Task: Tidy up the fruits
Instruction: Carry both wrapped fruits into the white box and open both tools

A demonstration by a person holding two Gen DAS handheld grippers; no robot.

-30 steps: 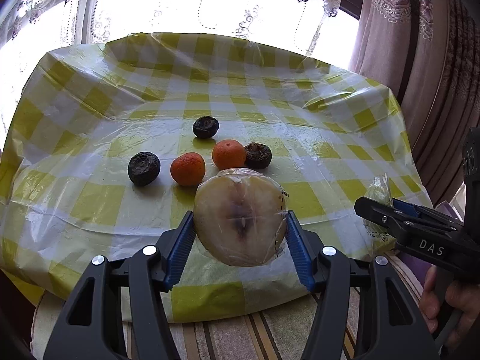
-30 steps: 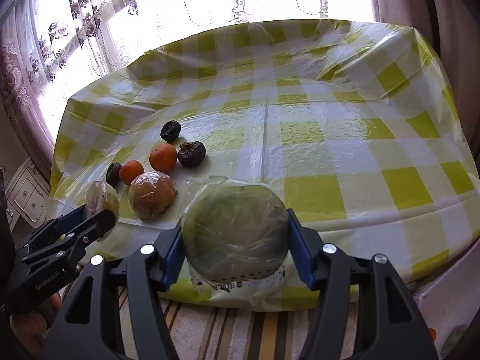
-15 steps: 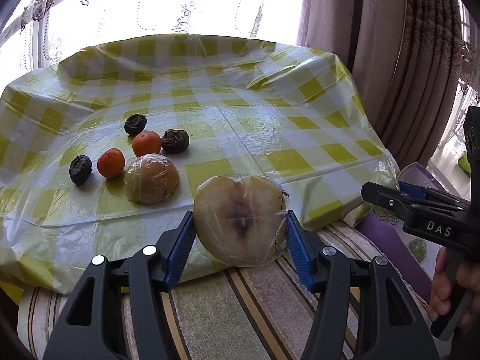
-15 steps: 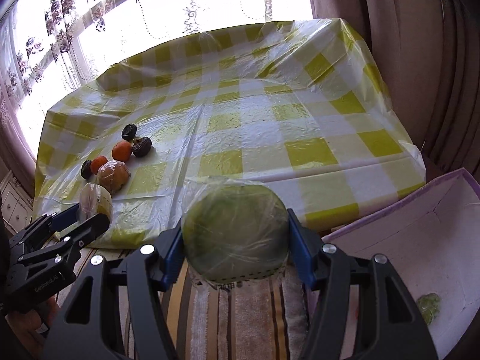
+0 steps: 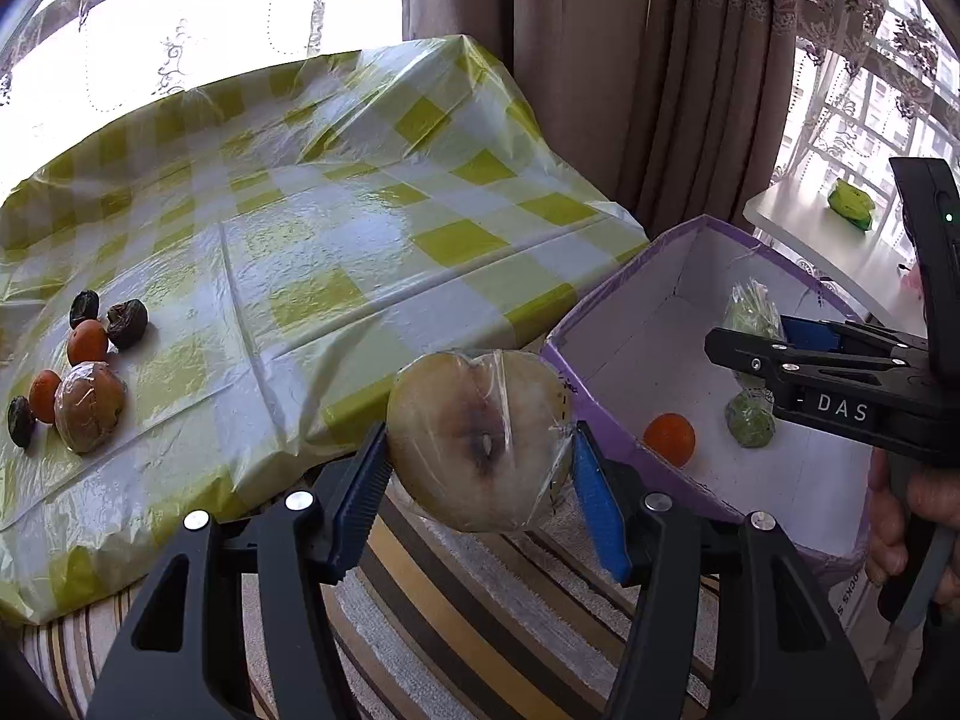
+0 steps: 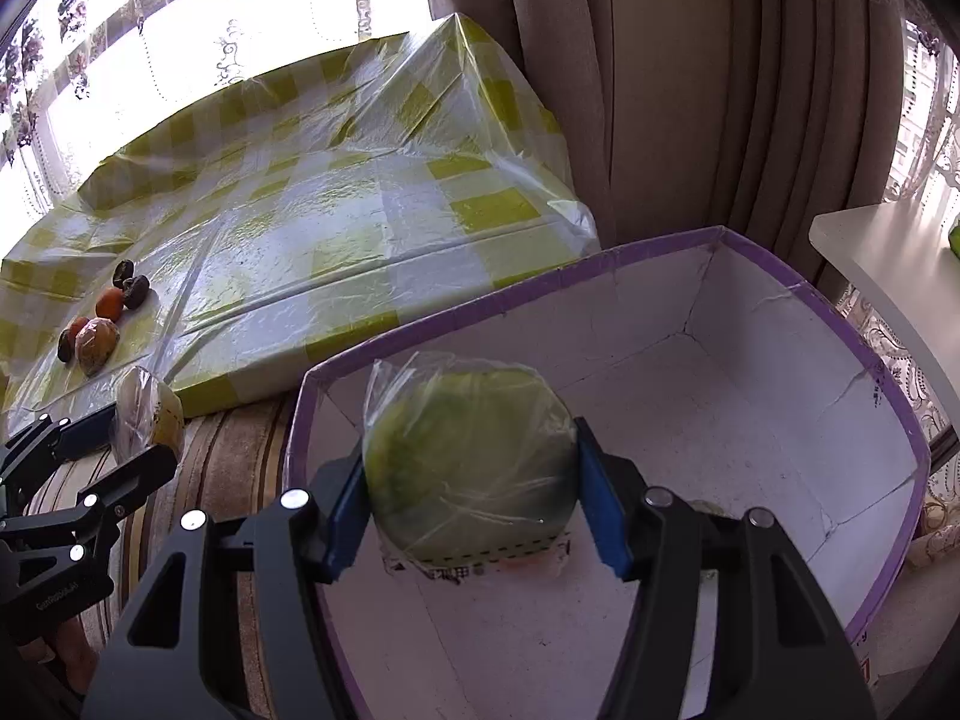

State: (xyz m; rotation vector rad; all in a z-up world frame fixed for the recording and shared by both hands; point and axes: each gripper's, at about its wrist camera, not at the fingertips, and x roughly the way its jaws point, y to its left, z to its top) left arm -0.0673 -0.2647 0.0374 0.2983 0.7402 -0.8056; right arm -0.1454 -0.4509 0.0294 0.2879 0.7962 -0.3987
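My left gripper [image 5: 480, 462] is shut on a plastic-wrapped pale half fruit [image 5: 480, 438] and holds it above the striped rug, just left of a purple-rimmed white box [image 5: 612, 312]. My right gripper [image 6: 471, 480] is shut on a wrapped green fruit [image 6: 468, 462] and holds it over the inside of the box [image 6: 750, 240]. In the box lie an orange [image 5: 669, 438] and a small wrapped green fruit [image 5: 749, 426]. On the yellow checked table [image 5: 336, 228] stay a wrapped brown fruit [image 5: 89, 407], two oranges [image 5: 87, 342] and three dark dried fruits [image 5: 127, 323].
Brown curtains [image 5: 600, 90] hang behind the table and box. A white shelf [image 5: 822, 240] at the right carries a green item [image 5: 851, 201]. A striped rug [image 5: 456, 618] covers the floor below the grippers.
Both grippers have swung right, away from the table, with their fruits still held. The box has come into view; the right gripper now hangs over it.
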